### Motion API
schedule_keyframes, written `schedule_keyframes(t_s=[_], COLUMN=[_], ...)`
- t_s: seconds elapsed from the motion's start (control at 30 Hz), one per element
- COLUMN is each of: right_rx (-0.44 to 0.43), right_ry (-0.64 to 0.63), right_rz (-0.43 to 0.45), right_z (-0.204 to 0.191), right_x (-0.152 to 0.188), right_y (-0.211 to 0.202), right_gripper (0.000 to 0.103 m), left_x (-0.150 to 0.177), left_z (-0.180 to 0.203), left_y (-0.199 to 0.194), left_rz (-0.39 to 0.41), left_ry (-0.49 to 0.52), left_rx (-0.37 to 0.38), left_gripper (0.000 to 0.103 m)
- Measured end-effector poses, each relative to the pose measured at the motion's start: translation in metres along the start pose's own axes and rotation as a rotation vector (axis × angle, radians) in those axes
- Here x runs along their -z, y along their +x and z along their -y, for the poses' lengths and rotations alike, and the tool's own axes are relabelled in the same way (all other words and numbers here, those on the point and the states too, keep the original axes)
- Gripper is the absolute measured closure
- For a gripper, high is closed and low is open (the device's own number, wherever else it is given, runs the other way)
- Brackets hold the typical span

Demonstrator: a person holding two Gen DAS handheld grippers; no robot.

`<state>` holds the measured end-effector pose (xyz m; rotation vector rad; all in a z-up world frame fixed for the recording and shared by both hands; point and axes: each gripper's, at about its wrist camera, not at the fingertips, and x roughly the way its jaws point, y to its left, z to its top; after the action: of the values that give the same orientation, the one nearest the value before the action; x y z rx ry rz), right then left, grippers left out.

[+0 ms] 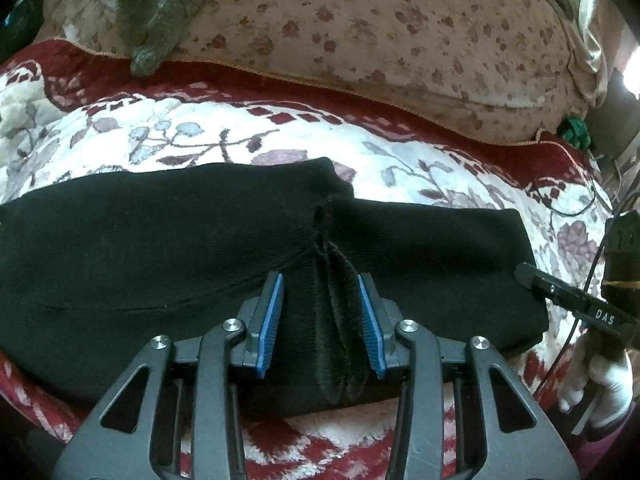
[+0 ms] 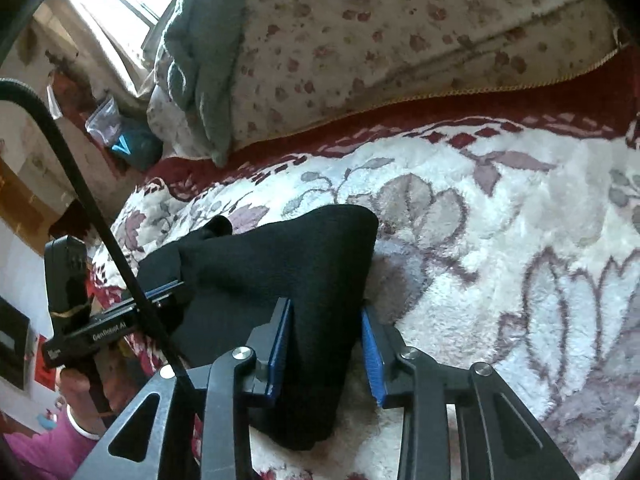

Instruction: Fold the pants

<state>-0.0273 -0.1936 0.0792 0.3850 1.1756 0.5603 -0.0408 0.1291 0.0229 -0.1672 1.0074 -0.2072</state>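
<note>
We see a bed [image 1: 224, 128] under a plush cream blanket with grey flowers and a dark red border; a spotted quilt [image 1: 400, 32] is heaped along the far side, with a grey-green garment [image 1: 160, 20] draped over it. The black pants [image 1: 160, 248] lie across the near part of the blanket, already bundled into a thick, short band running left to right.

Risks, in our judgement. The knit is thick and layered, so a grasp may take only the top ply and peel the fold open when lifted. The two tongs sit at different points of the band; an uneven lift would skew the next fold. The deep pile could drag the lower layer. A black cable [image 2: 100, 240] crosses the right wrist view near the cloth and could snag.

The left tongs [image 1: 321, 320] are half spread, blue pads either side of a raised ridge of gathered cloth at the middle of the near edge; the pads do not look pressed onto it. The right tongs [image 2: 326, 348] straddle the right end of the band: the left pad lies against the cloth, the right pad stands clear over the blanket, so nothing is pinched there that we can confirm.
</note>
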Motion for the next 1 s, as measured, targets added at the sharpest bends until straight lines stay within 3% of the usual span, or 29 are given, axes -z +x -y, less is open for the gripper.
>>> schedule_keyframes(t_s=[0.13,0.27,0.4,0.53,0.77,1.0], right_rx=[-0.054,-0.060,-0.072,-0.075,-0.154,-0.221], right_ry=[0.084,0.095,0.089,0.072,-0.026,-0.186], right_rz=[-0.012,0.009,0.053,0.056,0.020,-0.037], right_z=[0.013,0.007,-0.006,-0.022,-0.066,-0.122], right_x=[-0.001,-0.001,-0.006,-0.012,-0.022,-0.029], right_y=[0.007,-0.003,-0.019,-0.025,-0.012,0.031], right_gripper=[0.070,0.069,0.050,0.049,0.049,0.049], left_x=[0.003,0.002,0.002,0.004,0.003,0.012], left_z=[0.004,0.000,0.000,0.003,-0.009,-0.047], left_y=[0.000,-0.003,-0.011,-0.020,-0.039,-0.060], left_rz=[0.023,0.026,0.036,0.055,0.097,0.110], left_ry=[0.010,-0.027,-0.051,-0.033,-0.051,-0.175], left_rx=[-0.025,0.004,0.016,-0.016,-0.045,-0.077], left_gripper=[0.065,0.065,0.065,0.065,0.065,0.063])
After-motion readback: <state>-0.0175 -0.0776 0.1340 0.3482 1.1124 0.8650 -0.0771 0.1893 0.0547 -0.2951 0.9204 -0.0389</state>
